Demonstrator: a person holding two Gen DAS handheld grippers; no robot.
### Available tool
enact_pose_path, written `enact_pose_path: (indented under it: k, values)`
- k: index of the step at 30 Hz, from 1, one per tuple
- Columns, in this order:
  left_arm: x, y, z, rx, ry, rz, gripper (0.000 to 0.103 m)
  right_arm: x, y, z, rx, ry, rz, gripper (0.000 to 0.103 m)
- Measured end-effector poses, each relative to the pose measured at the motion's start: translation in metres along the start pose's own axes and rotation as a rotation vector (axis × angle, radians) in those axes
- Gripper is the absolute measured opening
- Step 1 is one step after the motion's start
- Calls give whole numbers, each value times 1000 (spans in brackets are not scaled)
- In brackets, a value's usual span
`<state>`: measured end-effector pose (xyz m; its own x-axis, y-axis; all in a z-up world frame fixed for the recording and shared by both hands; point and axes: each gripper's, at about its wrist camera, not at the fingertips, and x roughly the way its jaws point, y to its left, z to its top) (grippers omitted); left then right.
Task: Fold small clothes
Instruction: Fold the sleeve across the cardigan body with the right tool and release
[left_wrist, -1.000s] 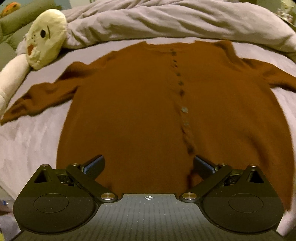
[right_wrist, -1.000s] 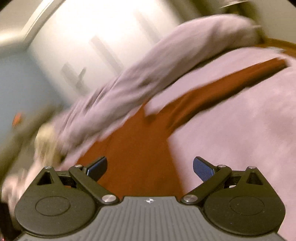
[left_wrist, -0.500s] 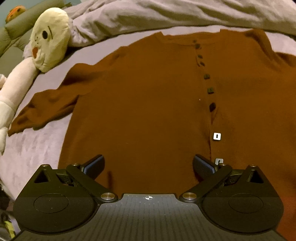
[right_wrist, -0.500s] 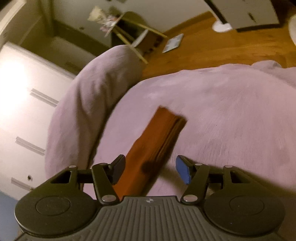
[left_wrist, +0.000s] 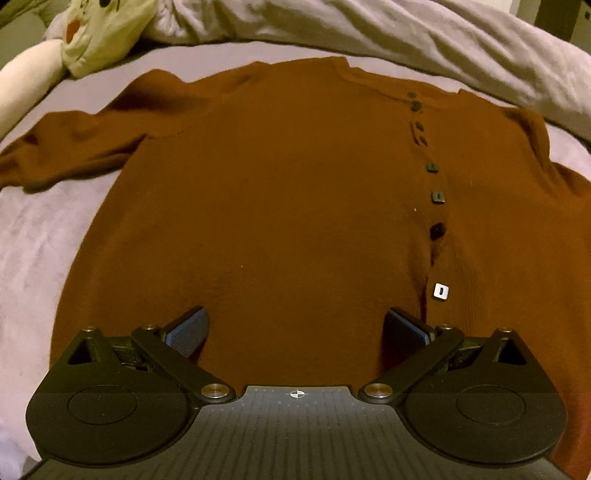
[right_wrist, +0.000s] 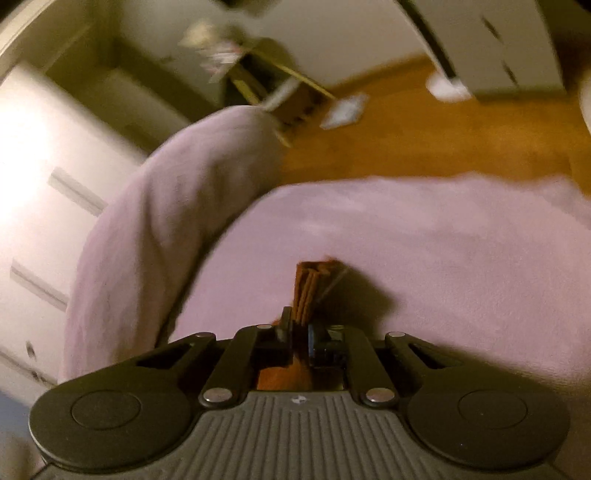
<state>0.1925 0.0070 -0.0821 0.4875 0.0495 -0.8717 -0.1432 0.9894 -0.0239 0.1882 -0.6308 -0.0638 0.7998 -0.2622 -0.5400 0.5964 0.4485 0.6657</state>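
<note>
A rust-brown buttoned cardigan (left_wrist: 277, 192) lies spread flat on the lilac bed sheet (left_wrist: 33, 236), front up, its left sleeve (left_wrist: 70, 144) stretched out to the side. My left gripper (left_wrist: 295, 328) hovers open over the lower part of the cardigan, left of the button row (left_wrist: 436, 195), with nothing between its fingers. In the right wrist view my right gripper (right_wrist: 300, 334) is shut on the cuff end of the other brown sleeve (right_wrist: 308, 288), which sticks out past the fingertips above the sheet (right_wrist: 424, 266).
A bunched lilac duvet (left_wrist: 369, 33) runs along the far side of the bed. A cream plush toy (left_wrist: 99, 33) lies at the upper left. Past the bed edge in the right wrist view are wooden floor (right_wrist: 424, 144), white drawers (right_wrist: 491, 40) and a small wooden stand (right_wrist: 280, 92).
My right gripper swung across to the sleeve end and its jaws closed on the cuff. My left gripper shifted left and lower over the cardigan, staying open.
</note>
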Motion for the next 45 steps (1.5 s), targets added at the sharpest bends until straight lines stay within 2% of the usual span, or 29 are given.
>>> enact_pose_path:
  k: [3,6,9,10,11,13,16,19,21,26,30,32,34,37,40,44,45]
  values:
    - [-1,-1,-2,11,-7,5,103,-21,61,-21,-224,-33,90,6]
    - [-1,-1,-3,9,-12,2,103,-44,131,-68,-423,-3,261,6]
    - [-1,0,-6,11,-33,-6,103,-65,188,-136,-581,86,457,7]
    - [-2,0,-7,12,-41,-9,103,-69,200,-158,-612,133,509,10]
    - [-2,1,-9,13,-50,-12,103,-72,210,-184,-638,200,556,18]
    - [-3,1,-11,18,-67,-16,103,-74,215,-223,-650,302,602,25]
    - [-3,2,-13,26,-78,-22,103,-76,203,-261,-675,362,551,25]
    - [-3,4,-12,22,-78,-30,103,-81,176,-273,-632,426,483,25]
    - [-3,4,-13,20,-83,-29,103,-90,158,-279,-653,442,443,25]
    - [-3,2,-14,15,-77,-23,103,-118,116,-281,-673,443,351,27]
    - [-5,2,-10,22,-51,-20,103,-119,100,-282,-675,432,281,28]
    - [-8,2,-7,18,-41,-11,103,-120,96,-283,-685,424,282,28]
    - [-20,-1,-6,6,-70,-10,103,-123,94,-284,-705,416,283,28]
    - [-41,-18,3,43,-154,-79,103,-123,95,-285,-722,405,287,28]
    - [-49,-45,21,120,-187,-193,103,-122,92,-285,-707,400,297,28]
    - [-32,-83,52,138,-128,-393,103,-124,91,-287,-713,385,308,29]
    - [-22,-91,59,124,-95,-442,100,-124,90,-288,-716,383,312,29]
